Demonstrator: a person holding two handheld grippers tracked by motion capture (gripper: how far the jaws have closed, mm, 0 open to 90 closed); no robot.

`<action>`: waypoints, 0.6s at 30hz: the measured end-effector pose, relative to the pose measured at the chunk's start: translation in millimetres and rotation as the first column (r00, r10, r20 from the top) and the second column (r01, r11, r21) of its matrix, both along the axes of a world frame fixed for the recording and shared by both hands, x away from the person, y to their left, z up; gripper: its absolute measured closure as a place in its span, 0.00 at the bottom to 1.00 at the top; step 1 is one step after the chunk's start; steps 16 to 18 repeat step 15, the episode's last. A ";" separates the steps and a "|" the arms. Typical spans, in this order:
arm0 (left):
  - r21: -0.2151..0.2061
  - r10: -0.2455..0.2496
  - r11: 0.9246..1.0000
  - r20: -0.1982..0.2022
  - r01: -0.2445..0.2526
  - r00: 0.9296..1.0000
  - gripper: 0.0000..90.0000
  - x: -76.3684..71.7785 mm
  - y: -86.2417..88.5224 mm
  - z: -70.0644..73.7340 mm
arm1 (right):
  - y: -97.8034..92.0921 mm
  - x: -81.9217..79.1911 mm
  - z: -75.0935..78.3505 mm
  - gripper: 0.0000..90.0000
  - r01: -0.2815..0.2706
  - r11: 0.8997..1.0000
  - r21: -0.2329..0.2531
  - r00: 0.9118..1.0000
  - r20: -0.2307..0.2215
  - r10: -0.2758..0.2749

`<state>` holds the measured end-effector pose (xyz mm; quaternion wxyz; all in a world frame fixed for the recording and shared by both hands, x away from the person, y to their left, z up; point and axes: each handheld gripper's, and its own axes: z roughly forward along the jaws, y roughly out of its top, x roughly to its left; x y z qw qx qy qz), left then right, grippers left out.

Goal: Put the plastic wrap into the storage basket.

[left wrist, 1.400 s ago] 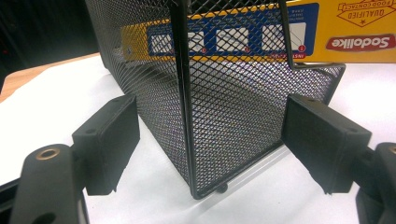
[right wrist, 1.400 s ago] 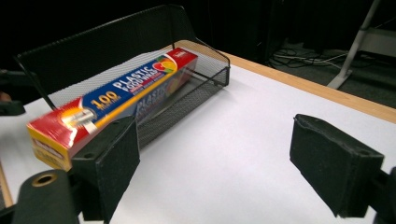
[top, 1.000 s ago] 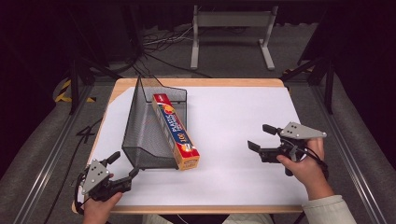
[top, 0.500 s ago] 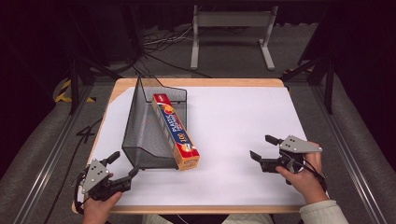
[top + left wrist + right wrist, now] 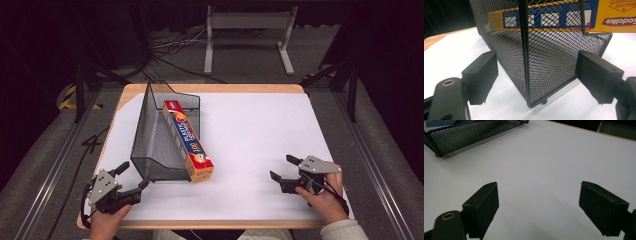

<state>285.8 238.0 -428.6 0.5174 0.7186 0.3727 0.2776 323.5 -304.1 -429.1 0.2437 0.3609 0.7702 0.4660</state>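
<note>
Gaping wide, each hand-held gripper, left and right, holds nothing.

On the table lie one black wire-mesh organizer, one long box of plastic wrap and one white sheet, with two hand-held grippers, left and right.

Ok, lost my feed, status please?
Left gripper open, at mesh rack corner. Right gripper open, empty. Wrap box leaning in rack. Nothing between.
</note>
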 end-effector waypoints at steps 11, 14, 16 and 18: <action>0.002 -0.001 1.000 -0.013 0.001 1.000 0.22 1.5 -0.7 -0.7 | -0.8 -0.5 -7.0 0.18 0.014 1.000 -0.021 1.000 -0.020 -0.014; 0.005 -0.002 1.000 -0.009 0.002 1.000 0.22 1.4 -0.7 -0.7 | -0.9 -1.7 -6.8 0.17 0.016 1.000 -0.021 1.000 -0.016 -0.016; 0.007 -0.003 1.000 -0.010 0.003 1.000 0.22 1.2 -0.6 -0.6 | -1.1 -2.0 -6.9 0.17 0.014 1.000 -0.021 1.000 -0.016 -0.014; 0.007 -0.003 1.000 -0.010 0.003 1.000 0.22 1.2 -0.6 -0.6 | -1.1 -2.0 -6.9 0.17 0.014 1.000 -0.021 1.000 -0.016 -0.014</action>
